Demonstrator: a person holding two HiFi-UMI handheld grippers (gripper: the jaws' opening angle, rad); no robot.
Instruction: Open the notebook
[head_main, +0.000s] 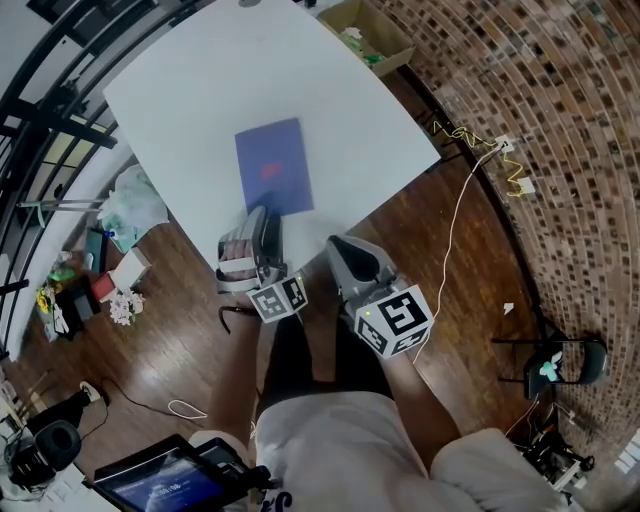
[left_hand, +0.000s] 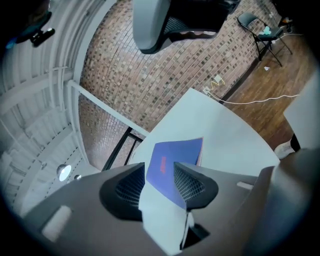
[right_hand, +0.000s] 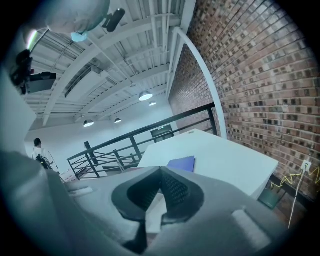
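Observation:
A blue notebook (head_main: 272, 167) lies closed on the white table (head_main: 180, 90), close to the near edge. My left gripper (head_main: 262, 212) reaches over that edge to the notebook's near end. In the left gripper view the notebook's near corner (left_hand: 167, 162) shows in the gap of that gripper (left_hand: 159, 172). The jaws stand apart and neither pad visibly presses on the cover. My right gripper (head_main: 338, 245) hangs beside the table's near corner, off the notebook. Its jaws meet at the tips (right_hand: 161, 172) with nothing between them. The notebook (right_hand: 182, 163) lies beyond them.
A cardboard box (head_main: 372, 35) stands on the floor past the table's far right side. A yellow-white cable (head_main: 455, 215) runs to a socket (head_main: 503, 145) by the brick wall. A folding chair (head_main: 555, 365) is at the right, bags and clutter (head_main: 125, 210) at the left.

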